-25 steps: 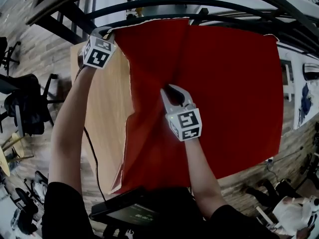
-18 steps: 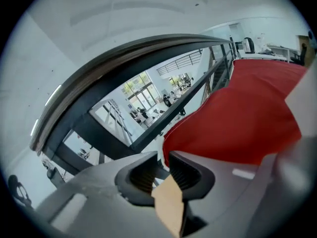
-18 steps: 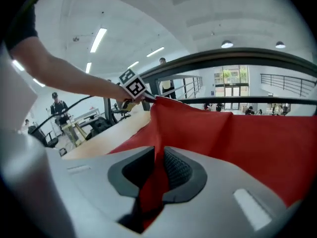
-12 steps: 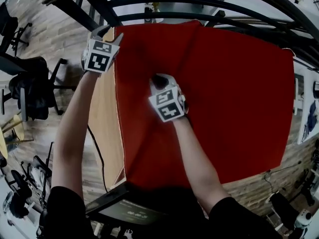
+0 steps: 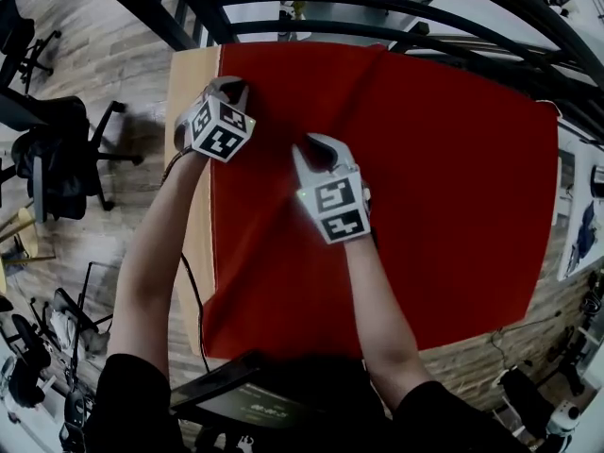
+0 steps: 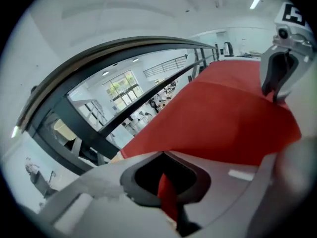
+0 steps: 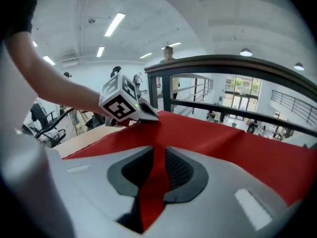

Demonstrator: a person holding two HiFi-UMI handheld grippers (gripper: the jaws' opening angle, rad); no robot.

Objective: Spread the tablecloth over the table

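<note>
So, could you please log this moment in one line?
left gripper: shut on tablecloth | right gripper: pinching tablecloth fold, jaws just opening

Black short sleeves [image 5: 132,394], grey left gripper [image 5: 231,86], grey right gripper [image 5: 316,146], black-and-white marker cubes [image 5: 223,130]

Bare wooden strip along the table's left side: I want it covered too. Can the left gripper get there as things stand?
Probably yes. The left gripper, shut on the tablecloth, sits right beside the bare strip, with nothing lying between them.
</note>
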